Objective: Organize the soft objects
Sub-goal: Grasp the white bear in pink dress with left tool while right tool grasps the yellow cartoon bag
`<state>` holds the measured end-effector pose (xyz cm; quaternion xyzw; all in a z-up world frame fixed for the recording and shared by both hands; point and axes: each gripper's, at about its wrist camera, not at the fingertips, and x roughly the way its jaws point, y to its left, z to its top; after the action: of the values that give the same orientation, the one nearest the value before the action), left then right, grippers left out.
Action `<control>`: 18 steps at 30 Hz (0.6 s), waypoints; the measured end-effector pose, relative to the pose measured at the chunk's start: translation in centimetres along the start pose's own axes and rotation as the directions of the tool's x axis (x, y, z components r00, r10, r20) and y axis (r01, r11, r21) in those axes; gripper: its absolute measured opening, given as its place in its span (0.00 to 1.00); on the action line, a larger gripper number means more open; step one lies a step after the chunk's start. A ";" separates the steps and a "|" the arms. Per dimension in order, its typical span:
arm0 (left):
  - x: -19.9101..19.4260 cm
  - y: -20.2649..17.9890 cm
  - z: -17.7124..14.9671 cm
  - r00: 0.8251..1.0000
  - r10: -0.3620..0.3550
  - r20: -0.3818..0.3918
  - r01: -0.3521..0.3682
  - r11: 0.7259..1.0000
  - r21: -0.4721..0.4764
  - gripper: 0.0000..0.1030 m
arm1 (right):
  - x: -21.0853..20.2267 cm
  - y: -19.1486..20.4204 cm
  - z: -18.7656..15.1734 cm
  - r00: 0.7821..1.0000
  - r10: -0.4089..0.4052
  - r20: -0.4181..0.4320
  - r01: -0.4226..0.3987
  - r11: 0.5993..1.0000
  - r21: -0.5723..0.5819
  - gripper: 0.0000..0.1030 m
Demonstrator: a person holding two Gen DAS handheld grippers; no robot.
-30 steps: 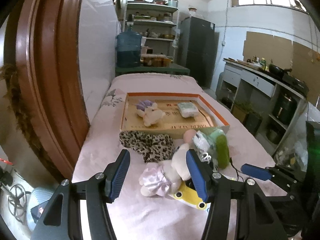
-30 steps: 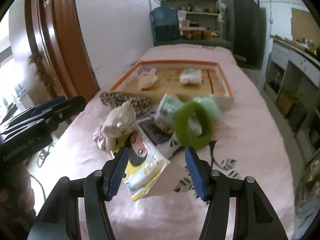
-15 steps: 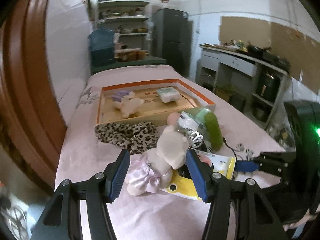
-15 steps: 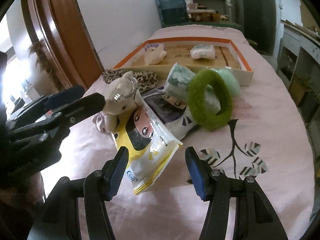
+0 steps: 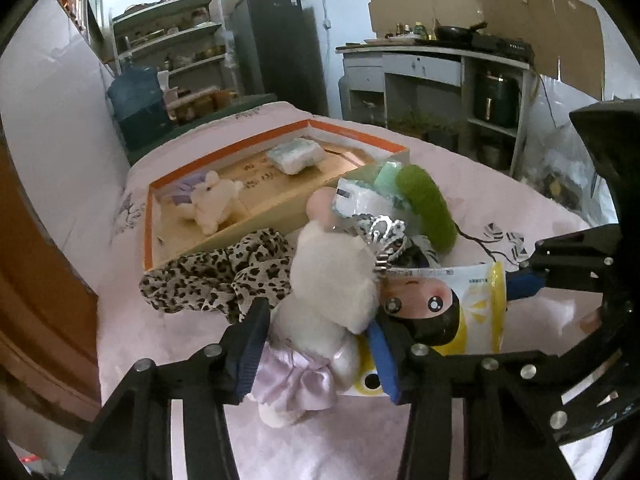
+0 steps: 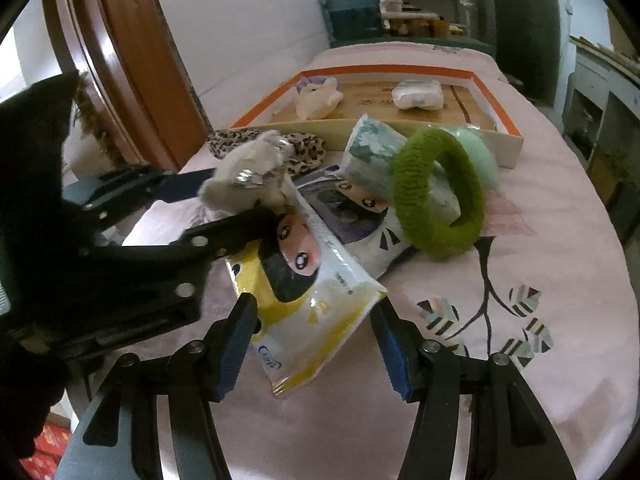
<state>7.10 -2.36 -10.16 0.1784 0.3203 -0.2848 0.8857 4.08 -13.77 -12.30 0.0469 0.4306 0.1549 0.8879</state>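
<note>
A white plush toy in a lilac skirt and silver crown lies on the pink cover, partly on a yellow wipes packet. My left gripper is closing on the toy, and both pads touch its body. In the right wrist view the left gripper flanks the toy from the left. My right gripper stands open astride the packet's near end. Behind lie a green ring scrunchie, a tissue pack and a leopard cloth. The orange-rimmed tray holds a small plush and a white pack.
A brown door frame rises close on the left. A second, purple-and-white packet lies under the scrunchie, with a mint fluffy piece behind it. A kitchen counter, a dark fridge and shelves stand beyond the pink cover.
My left gripper has dropped, rolled and moved in around the plush toy, and its jaws have narrowed onto it. The right gripper sank over the yellow packet, then held still.
</note>
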 end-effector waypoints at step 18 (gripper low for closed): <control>-4.3 1.6 0.0 0.996 0.084 0.042 -0.066 0.944 -0.324 0.36 | -1.2 0.8 0.2 0.995 0.095 0.026 -0.095 0.995 -0.014 0.20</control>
<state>5.37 0.53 -7.10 0.0356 0.3310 -0.1993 0.9216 3.41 -13.40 -11.09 0.0638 0.4151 0.1988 0.8855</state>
